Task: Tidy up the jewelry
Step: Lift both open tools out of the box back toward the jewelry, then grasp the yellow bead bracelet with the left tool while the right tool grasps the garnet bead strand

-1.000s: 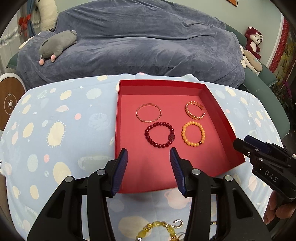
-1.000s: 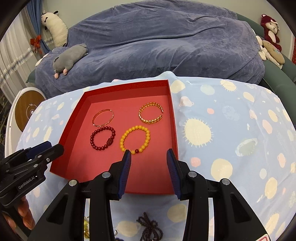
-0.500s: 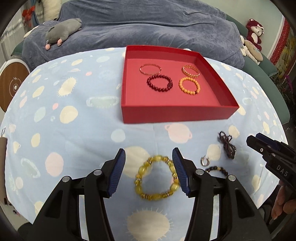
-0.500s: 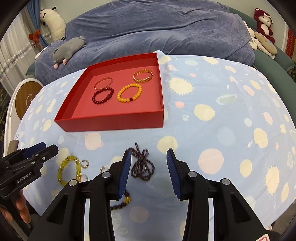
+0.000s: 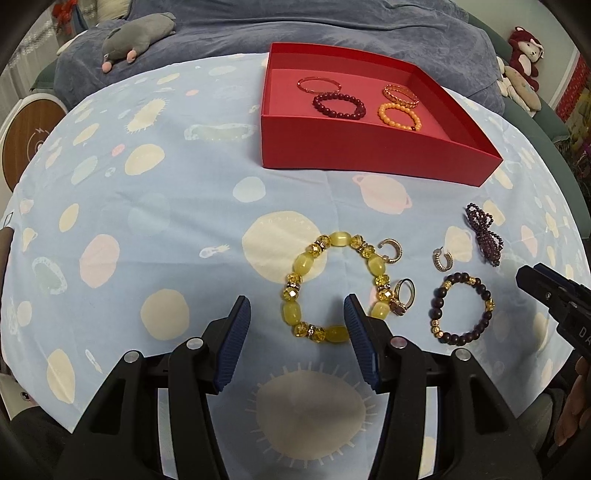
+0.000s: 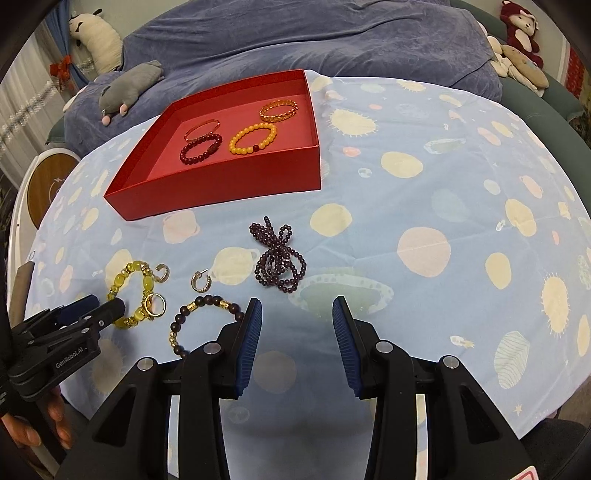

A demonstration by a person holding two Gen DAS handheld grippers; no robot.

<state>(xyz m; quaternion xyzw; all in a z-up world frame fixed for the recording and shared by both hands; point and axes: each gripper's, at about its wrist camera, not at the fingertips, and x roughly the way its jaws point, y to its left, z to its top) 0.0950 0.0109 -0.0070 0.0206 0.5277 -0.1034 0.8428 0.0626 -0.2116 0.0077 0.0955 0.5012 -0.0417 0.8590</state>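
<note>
So: red box (image 5: 369,147) sits at the far side of the blue planet-print tablecloth (image 5: 147,221), four bracelets inside. They are one thin gold bangle (image 5: 318,85), one dark red bead bracelet (image 5: 339,106), one gold chain-link bracelet (image 5: 401,95) and one orange bead bracelet (image 5: 399,116).

Six loose pieces lie on the cloth near the grippers:
- one yellow bead bracelet (image 5: 334,288)
- one gold ring (image 5: 402,301) with a dark stone, touching the yellow bracelet's right side
- two small hoop earrings, one (image 5: 390,250) just beside the yellow bracelet's top right, the other (image 5: 442,259) a bit further right
- one dark brown bead bracelet (image 5: 461,308) with gold accents
- one bunched purple bead strand (image 6: 277,264), closest to the box

Left gripper (image 5: 295,328): fingers apart, empty, low over the cloth, its right finger overlapping the yellow bracelet's lower right arc. Right gripper (image 6: 296,330): fingers apart, empty, the purple strand just ahead and the dark brown bracelet beside its left finger.

One grey plush mouse (image 5: 136,37) lies on the blue blanket (image 5: 332,26) behind.
</note>
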